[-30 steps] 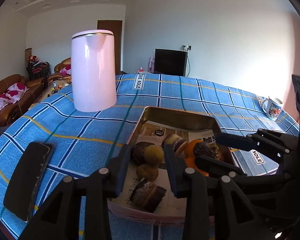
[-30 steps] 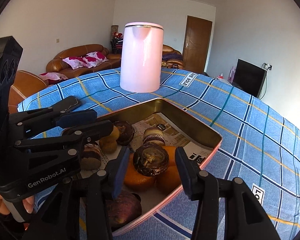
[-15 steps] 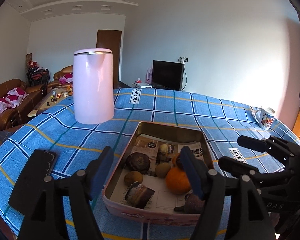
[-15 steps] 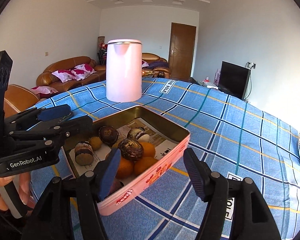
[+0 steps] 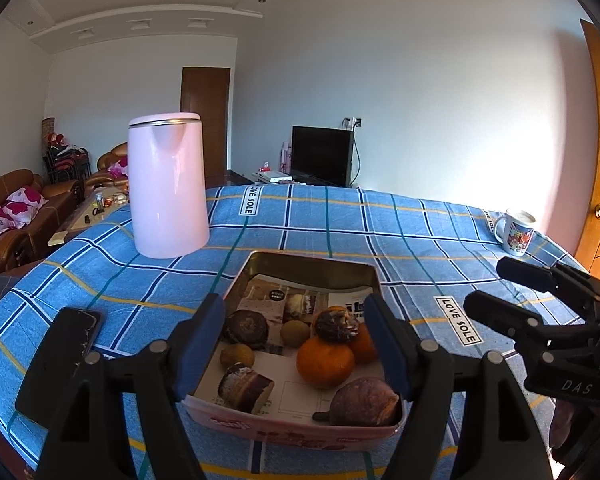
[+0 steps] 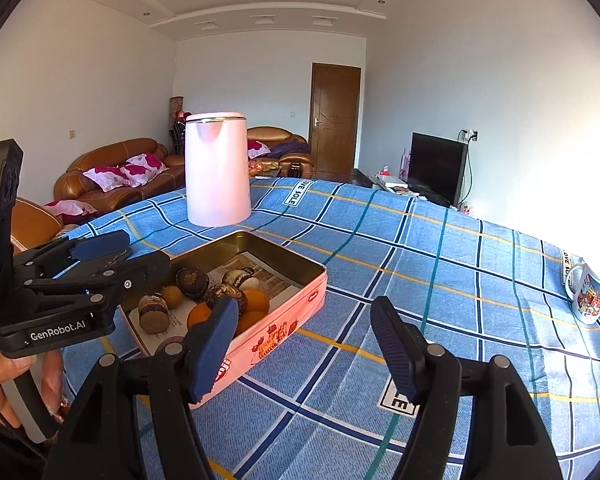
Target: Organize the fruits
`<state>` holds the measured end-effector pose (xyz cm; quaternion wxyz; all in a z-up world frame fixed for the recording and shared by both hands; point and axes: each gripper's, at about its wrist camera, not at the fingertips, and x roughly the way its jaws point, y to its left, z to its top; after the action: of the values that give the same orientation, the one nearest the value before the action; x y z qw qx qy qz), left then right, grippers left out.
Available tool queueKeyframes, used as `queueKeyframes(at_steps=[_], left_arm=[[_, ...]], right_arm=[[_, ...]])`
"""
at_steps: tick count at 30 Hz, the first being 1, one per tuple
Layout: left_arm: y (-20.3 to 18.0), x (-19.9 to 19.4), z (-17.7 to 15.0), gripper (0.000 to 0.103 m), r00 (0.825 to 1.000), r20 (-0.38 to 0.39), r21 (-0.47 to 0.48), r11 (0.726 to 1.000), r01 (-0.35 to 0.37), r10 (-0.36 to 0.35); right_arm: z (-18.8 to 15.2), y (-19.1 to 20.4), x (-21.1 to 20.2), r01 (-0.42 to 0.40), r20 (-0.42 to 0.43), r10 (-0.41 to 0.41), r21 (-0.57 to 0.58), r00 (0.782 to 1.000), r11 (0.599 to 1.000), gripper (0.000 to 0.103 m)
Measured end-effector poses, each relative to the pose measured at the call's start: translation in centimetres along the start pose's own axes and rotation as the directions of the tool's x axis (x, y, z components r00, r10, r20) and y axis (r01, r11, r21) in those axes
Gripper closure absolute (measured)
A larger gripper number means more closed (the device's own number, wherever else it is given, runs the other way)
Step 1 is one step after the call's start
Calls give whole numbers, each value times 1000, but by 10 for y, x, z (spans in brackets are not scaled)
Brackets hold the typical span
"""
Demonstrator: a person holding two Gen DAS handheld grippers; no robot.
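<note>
Checked cloth [image 5: 400, 232] | rectangular metal tin [image 5: 312, 266], round fruits [image 5: 326, 362] | left claw [image 5: 296, 344], right claw [image 6: 304, 346] wide, empty

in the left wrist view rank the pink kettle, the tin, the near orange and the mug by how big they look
1. tin and pink kettle: they look about alike, and the tin is nearer the camera, so I won't rank them.
2. near orange.
3. mug, smallest, though farthest away, which shrinks it.
</note>
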<state>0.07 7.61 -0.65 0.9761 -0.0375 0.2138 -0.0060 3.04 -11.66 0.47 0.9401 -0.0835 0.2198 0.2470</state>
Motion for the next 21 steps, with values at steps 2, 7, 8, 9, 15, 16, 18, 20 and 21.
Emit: queueKeyframes(at_steps=[2,7,8,9,15,16,18,20,21], left_arm=[[-2,-2,0,24,1000,4,4,1000,-1,1],[-6,-4,0,24,1000,9,13,1000,3,-3],[-6,-5,0,24,1000,9,14,1000,5,-5],[-7,-6,1,23,1000,10,15,1000,5,-5],[-11,-11,2,11,999,34,14,1000,-2,2],[-12,-11,3,11,999,34,17,1000,-3,2],[-13,-12,3,11,999,36,22,1000,-3,3],[-14,-12,3,11,999,36,24,1000,-3,2],[-14,-12,3,11,999,35,25,1000,-2,1]], right_arm=[[1,-1,-4,6,12,-6,5,1000,1000,32],[0,-3,-13,16,34,-16,14,999,1000,27],[0,-4,-14,16,35,-17,16,999,1000,27],[0,-4,-15,16,36,-17,19,999,1000,27],[-1,-7,-23,19,51,-21,32,998,999,27],[-1,-7,-24,21,52,-22,33,998,999,27],[-1,-8,-25,20,54,-22,36,998,999,27],[-2,-9,-26,20,56,-22,38,998,999,27],[-2,-9,-26,21,57,-23,39,998,999,27]])
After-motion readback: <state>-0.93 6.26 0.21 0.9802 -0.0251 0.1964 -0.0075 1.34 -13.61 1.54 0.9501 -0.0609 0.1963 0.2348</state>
